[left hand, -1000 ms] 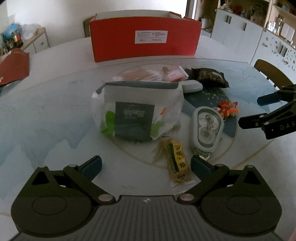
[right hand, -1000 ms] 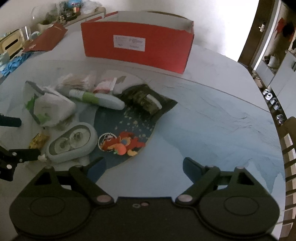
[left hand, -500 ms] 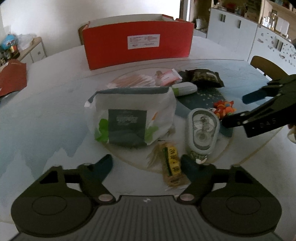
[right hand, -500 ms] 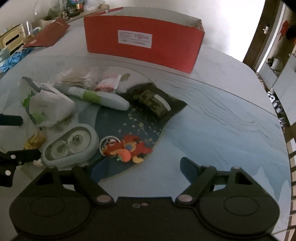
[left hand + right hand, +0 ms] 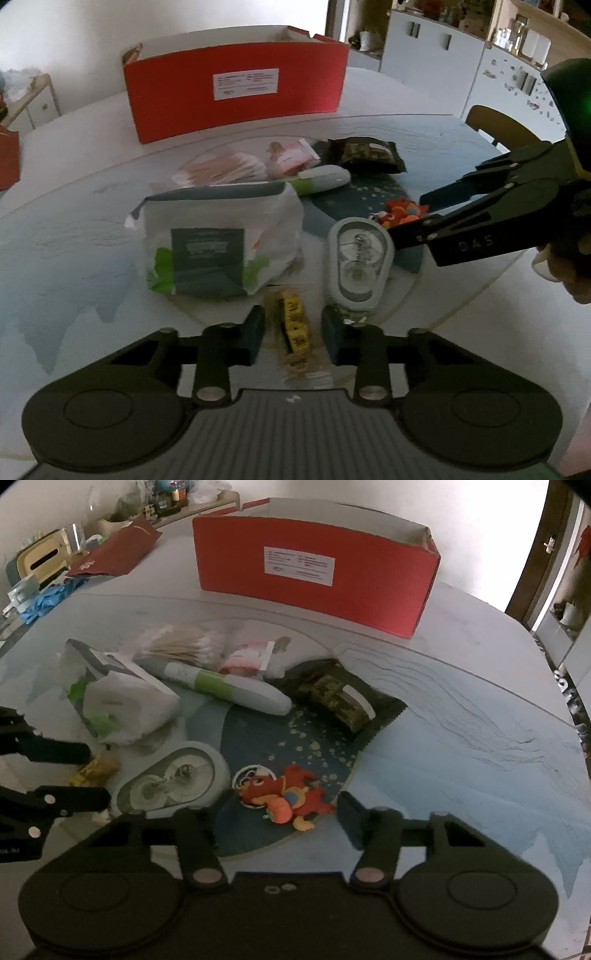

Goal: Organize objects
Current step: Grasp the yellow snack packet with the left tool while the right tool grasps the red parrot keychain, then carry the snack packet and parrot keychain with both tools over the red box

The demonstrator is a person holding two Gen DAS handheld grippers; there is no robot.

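A red cardboard box (image 5: 236, 88) stands open at the back of the table; it also shows in the right wrist view (image 5: 317, 576). Loose items lie in front of it. My left gripper (image 5: 291, 334) is open, its fingers on either side of a yellow snack packet (image 5: 293, 326), not closed on it. My right gripper (image 5: 275, 819) is open, straddling an orange plush toy (image 5: 286, 799). A white oval case (image 5: 356, 264) lies between the two. A white and green tissue pack (image 5: 218, 243), a white pen-shaped device (image 5: 225, 688) and a dark packet (image 5: 338, 694) lie further back.
A bundle of cotton swabs (image 5: 181, 644) and a pink sachet (image 5: 247, 657) lie near the box. A red folder (image 5: 118, 550) and clutter sit at the table's far left. A chair (image 5: 496, 125) and white cabinets (image 5: 436, 55) stand to the right.
Both grippers moved forward toward the items. The left fingers narrowed around the yellow snack packet. The right fingers now straddle the plush toy.
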